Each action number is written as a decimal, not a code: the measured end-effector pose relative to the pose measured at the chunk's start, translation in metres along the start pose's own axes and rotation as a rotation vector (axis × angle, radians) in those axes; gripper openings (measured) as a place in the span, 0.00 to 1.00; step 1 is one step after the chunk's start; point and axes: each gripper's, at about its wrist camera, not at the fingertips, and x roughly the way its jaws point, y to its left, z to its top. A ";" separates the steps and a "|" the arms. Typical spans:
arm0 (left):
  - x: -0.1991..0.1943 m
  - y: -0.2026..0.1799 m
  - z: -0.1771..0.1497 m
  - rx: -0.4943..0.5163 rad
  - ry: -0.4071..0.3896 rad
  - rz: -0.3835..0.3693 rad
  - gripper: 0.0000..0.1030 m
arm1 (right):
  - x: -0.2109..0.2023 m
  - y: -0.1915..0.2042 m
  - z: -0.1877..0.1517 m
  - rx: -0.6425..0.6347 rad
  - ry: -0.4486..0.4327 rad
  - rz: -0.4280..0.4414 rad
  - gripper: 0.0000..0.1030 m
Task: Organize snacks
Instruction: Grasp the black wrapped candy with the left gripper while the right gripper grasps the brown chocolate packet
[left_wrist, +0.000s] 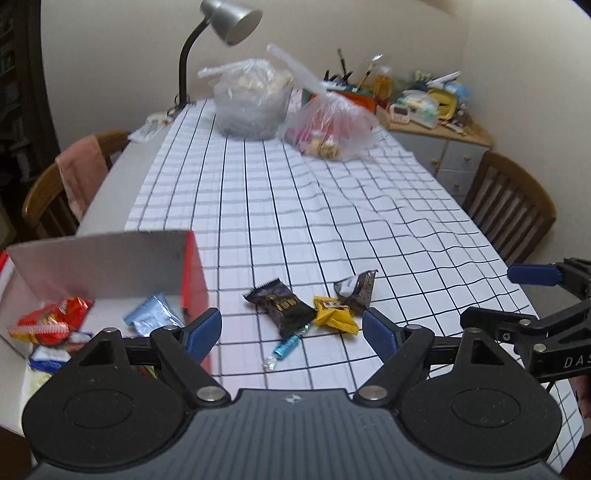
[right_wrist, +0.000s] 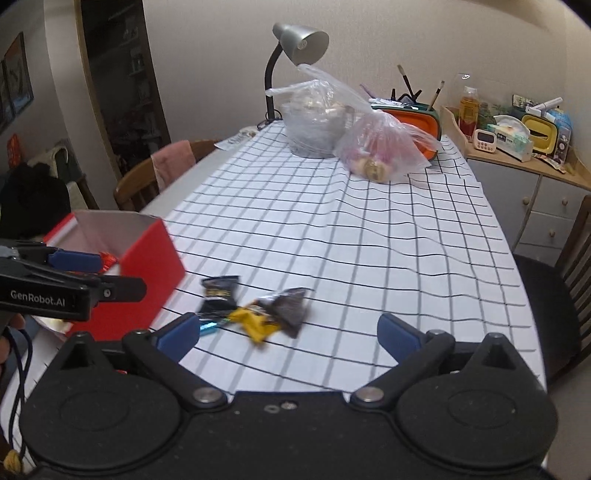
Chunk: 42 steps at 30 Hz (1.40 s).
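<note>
A red box (left_wrist: 194, 273) with a white inside stands at the left on the checked tablecloth and holds several wrapped snacks (left_wrist: 48, 321). Loose on the cloth lie a black snack bar (left_wrist: 280, 306), a yellow packet (left_wrist: 334, 314), a dark brown packet (left_wrist: 356, 290) and a small blue candy (left_wrist: 286, 347). My left gripper (left_wrist: 291, 330) is open and empty, just in front of these snacks. My right gripper (right_wrist: 288, 334) is open and empty, with the same snacks (right_wrist: 258, 321) between its fingers' line and the box (right_wrist: 151, 266).
Two clear plastic bags of food (left_wrist: 255, 103) (left_wrist: 328, 129) and a grey desk lamp (left_wrist: 229, 22) stand at the table's far end. Wooden chairs (left_wrist: 513, 206) stand on both sides. A cluttered cabinet (right_wrist: 517, 147) is at the back right.
</note>
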 end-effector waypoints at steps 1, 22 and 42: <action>0.005 -0.004 0.000 -0.008 0.007 0.009 0.81 | 0.003 -0.006 0.001 -0.007 0.006 -0.004 1.00; 0.125 -0.024 0.030 -0.183 0.211 0.190 0.81 | 0.102 -0.030 0.002 -0.169 0.139 0.133 0.95; 0.180 -0.002 0.037 -0.264 0.340 0.187 0.64 | 0.167 -0.018 0.015 -0.123 0.193 0.246 0.74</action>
